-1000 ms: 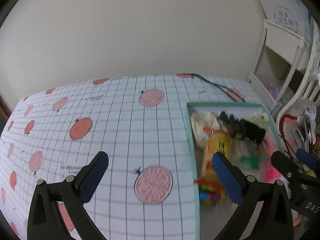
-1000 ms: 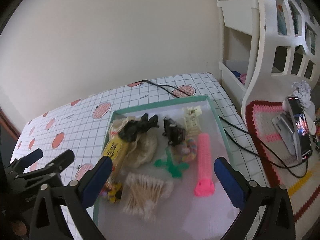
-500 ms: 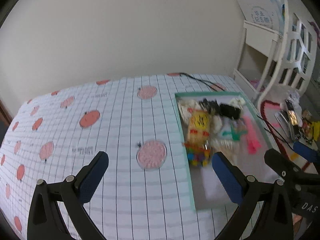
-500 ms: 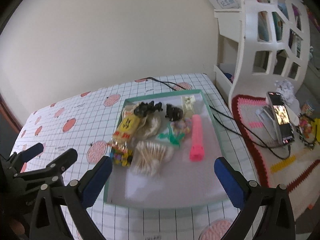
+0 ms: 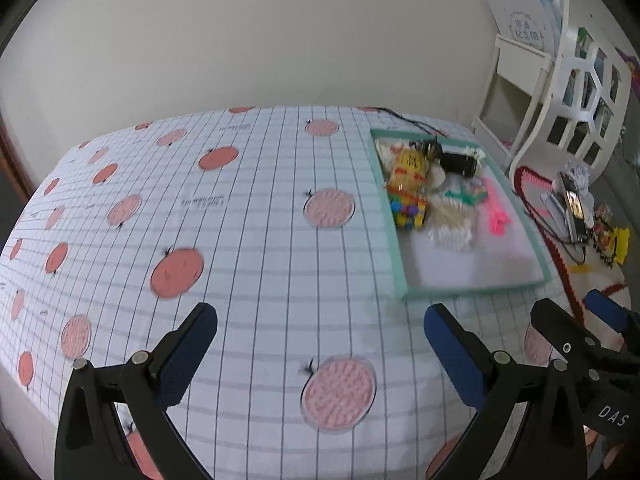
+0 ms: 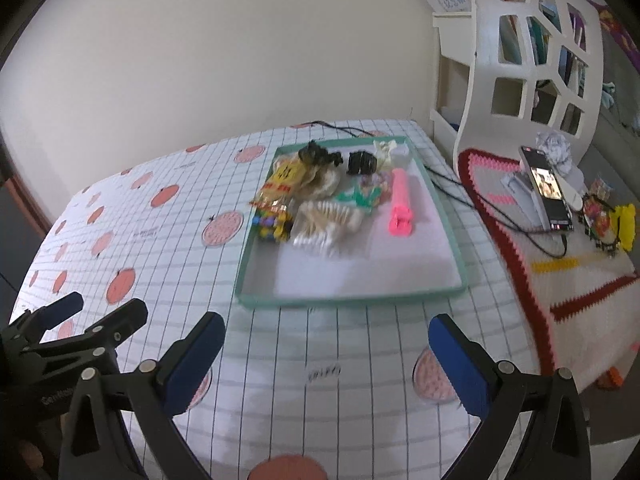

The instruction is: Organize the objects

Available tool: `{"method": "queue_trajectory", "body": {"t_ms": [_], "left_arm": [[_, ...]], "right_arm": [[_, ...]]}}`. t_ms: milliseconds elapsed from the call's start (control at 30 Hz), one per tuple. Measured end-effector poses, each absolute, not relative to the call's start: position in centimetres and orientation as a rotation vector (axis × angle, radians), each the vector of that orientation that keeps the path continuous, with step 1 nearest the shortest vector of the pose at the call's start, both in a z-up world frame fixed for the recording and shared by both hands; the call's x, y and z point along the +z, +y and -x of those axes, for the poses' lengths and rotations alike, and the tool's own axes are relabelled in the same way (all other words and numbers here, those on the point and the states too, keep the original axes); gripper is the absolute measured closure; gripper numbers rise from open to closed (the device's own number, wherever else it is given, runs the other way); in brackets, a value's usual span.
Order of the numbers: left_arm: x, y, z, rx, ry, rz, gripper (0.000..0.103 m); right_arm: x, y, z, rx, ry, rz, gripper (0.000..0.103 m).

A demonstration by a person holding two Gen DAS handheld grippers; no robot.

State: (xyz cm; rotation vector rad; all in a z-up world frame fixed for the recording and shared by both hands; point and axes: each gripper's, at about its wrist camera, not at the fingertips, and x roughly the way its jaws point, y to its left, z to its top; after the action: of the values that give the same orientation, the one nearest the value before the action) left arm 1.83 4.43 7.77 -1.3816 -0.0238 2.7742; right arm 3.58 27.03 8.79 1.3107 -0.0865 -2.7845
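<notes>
A shallow green-rimmed tray [image 6: 352,300] [image 5: 394,240] lies on the checked bedcover with small items piled at its far end: a yellow snack packet [image 6: 280,184] [image 5: 408,168], colourful beads [image 6: 272,226], a bag of cotton swabs [image 6: 324,224] [image 5: 452,224], a pink clip [image 6: 400,204] [image 5: 496,212], a green piece [image 6: 356,198] and black hair clips [image 6: 362,162] [image 5: 458,162]. My left gripper [image 5: 320,336] hangs open over the cover, left of and nearer than the tray. My right gripper [image 6: 326,344] stands open, well short of the tray's near rim. Both hold nothing.
The white cover with pink fruit prints [image 5: 180,272] spreads wide to the left. A black cable [image 6: 340,130] runs off the far edge. Right of the bed stand a white shelf unit [image 6: 532,52], a crocheted rug [image 6: 560,272], a lit phone on a stand [image 6: 546,188] and yellow toys [image 6: 620,228].
Both grippers have drawn back and up from the tray, which now looks smaller and farther. They stay open and empty. The tray's items have not moved.
</notes>
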Motion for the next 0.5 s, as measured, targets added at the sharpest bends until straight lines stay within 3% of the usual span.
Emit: {"method": "queue_trajectory", "body": {"t_ms": [500], "left_arm": [[4.0,3.0,-5.6,2.747,-0.041,1.494,0.0]], "right_arm": [[5.6,26.2,-7.3,-2.747,-0.031,-1.392,0.0]]}}
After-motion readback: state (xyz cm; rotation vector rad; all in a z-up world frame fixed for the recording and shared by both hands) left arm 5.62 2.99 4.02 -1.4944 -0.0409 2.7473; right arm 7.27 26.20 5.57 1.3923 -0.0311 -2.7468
